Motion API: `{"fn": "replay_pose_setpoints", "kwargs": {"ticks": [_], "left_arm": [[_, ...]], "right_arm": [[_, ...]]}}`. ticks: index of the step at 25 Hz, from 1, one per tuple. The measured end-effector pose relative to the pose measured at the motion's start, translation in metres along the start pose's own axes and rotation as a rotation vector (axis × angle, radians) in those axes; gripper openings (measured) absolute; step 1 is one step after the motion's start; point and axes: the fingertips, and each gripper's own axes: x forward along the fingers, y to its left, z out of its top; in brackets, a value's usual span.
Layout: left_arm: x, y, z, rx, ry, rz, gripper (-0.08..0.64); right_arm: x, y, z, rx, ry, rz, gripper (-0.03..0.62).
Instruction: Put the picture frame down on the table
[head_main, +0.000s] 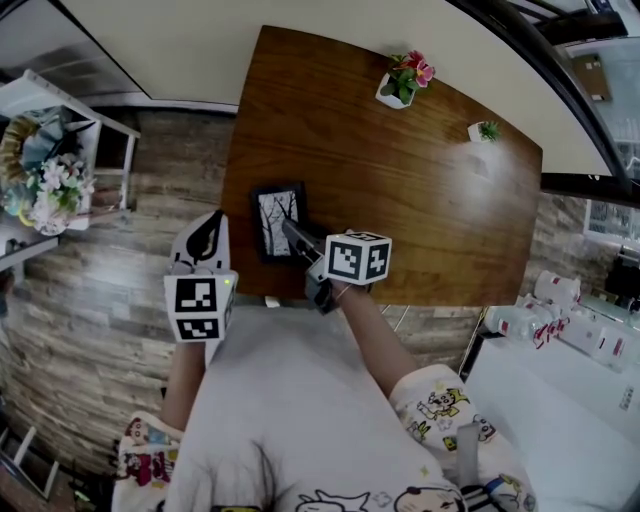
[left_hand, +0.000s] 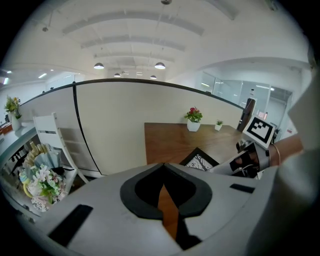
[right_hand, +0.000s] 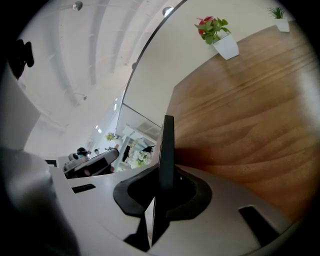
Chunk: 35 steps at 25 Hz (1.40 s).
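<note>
The picture frame (head_main: 277, 220) is black with a white tree print. It sits over the near left part of the wooden table (head_main: 400, 190). My right gripper (head_main: 297, 237) is shut on its near right edge. In the right gripper view the frame (right_hand: 167, 145) stands edge-on between the jaws, above the table top (right_hand: 240, 125). Whether it touches the wood I cannot tell. My left gripper (head_main: 209, 230) hangs off the table's left edge over the floor, its jaws (left_hand: 163, 168) shut and holding nothing. The left gripper view also shows the frame (left_hand: 199, 160) and the right gripper (left_hand: 239, 163).
A white pot with red flowers (head_main: 404, 78) and a small green plant (head_main: 486, 131) stand at the table's far side. A white shelf with a bouquet (head_main: 45, 185) is on the left. Several bottles (head_main: 560, 320) lie on a white surface at the right.
</note>
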Motion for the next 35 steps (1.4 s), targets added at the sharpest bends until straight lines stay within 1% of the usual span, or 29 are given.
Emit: {"fn": "replay_pose_setpoints", "kwargs": {"ticks": [3,7,10,12,14,19,24,28,31,35], "left_arm": [[0.000,0.003,-0.002,-0.005,0.002,0.004,0.003],[-0.001,0.006,-0.004,-0.011,0.005,0.006,0.003],[0.000,0.005,-0.004,-0.013,0.006,0.002,0.003],[0.001,0.005,-0.005,-0.013,0.006,-0.001,0.003],[0.000,0.005,-0.004,-0.012,0.006,0.000,0.003],[-0.002,0.007,-0.004,-0.010,0.005,-0.003,0.003],[-0.001,0.007,-0.005,-0.010,0.007,-0.003,0.003],[-0.002,0.008,-0.007,-0.013,0.010,-0.001,0.003],[-0.001,0.009,-0.007,-0.014,0.012,0.002,0.003],[-0.001,0.010,-0.007,-0.018,0.010,0.004,0.003]], "right_arm": [[0.005,0.002,-0.001,-0.007,0.008,-0.001,0.028],[0.009,0.002,0.000,-0.037,0.018,-0.029,0.048],[0.011,0.001,-0.001,-0.086,0.024,-0.046,0.081],[0.013,0.000,-0.002,-0.137,0.030,-0.067,0.092],[0.015,0.000,-0.003,-0.171,0.038,-0.080,0.124],[0.018,0.001,-0.007,-0.198,0.058,-0.097,0.168],[0.019,-0.003,-0.009,-0.246,0.078,-0.137,0.224],[0.020,-0.003,-0.009,-0.294,0.081,-0.162,0.237],[0.018,-0.005,-0.006,-0.337,0.071,-0.197,0.253],[0.015,-0.010,-0.005,-0.354,0.069,-0.217,0.256]]}}
